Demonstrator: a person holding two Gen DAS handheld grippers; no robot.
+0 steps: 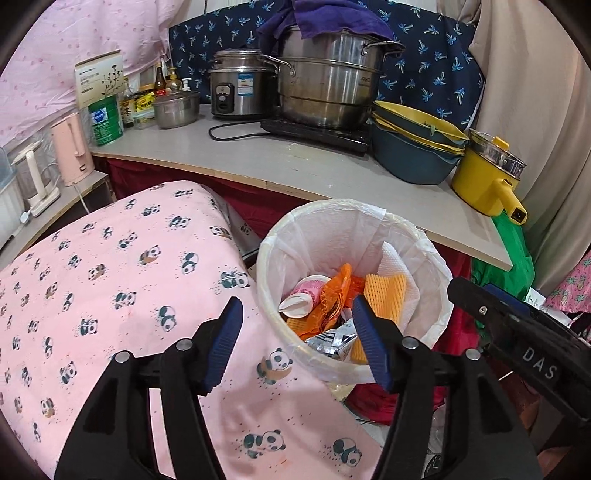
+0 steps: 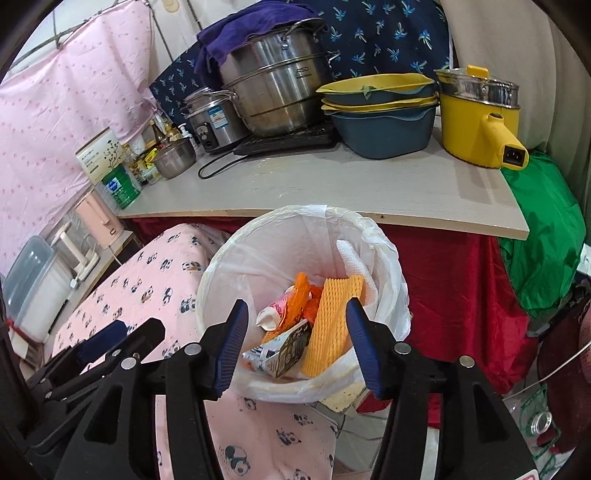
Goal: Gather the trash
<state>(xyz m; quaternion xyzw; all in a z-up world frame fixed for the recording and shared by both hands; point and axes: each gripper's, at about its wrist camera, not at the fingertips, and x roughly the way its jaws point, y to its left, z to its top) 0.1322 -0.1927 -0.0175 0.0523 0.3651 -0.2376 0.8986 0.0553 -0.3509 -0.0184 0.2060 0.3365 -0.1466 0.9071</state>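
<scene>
we see our left gripper (image 1: 297, 341), black with ribbed blue finger pads, spread wide with nothing between its fingers, hanging over the near left rim of the round white trash bin lined with a thin white plastic bag (image 1: 432, 258). our right gripper (image 2: 293, 341), of the same make, is also spread wide and carries nothing, poised above the bin's (image 2: 221, 273) open mouth. in the left wrist view the right gripper (image 1: 517, 332) juts in from the right edge, just beside the bin; in the right wrist view the left gripper (image 2: 99, 347) shows at lower left over the pink cloth printed with small pandas (image 2: 155, 273).

the trash lies inside the bin: a yellow-orange foam mesh sleeve (image 2: 332, 321) leaning upright against the liner, a crumpled orange plastic wrapper (image 2: 301, 299), a crushed white and pink paper cup (image 2: 273, 314), a silver and black printed foil packet (image 2: 280, 350) nearest us, and a white crumpled paper towel (image 2: 351, 258) against the far wall.

the panda cloth (image 1: 110, 295) drapes a raised surface touching the bin's left side. behind the bin runs a pale wooden counter (image 1: 258, 162) with a large stacked stainless steel steamer pot (image 1: 328, 85) under a purple towel (image 1: 332, 18), a small steel rice cooker (image 1: 240, 88), stacked blue and yellow plastic basins (image 1: 413, 147), and a yellow electric pot with a glass lid (image 1: 487, 177).
</scene>
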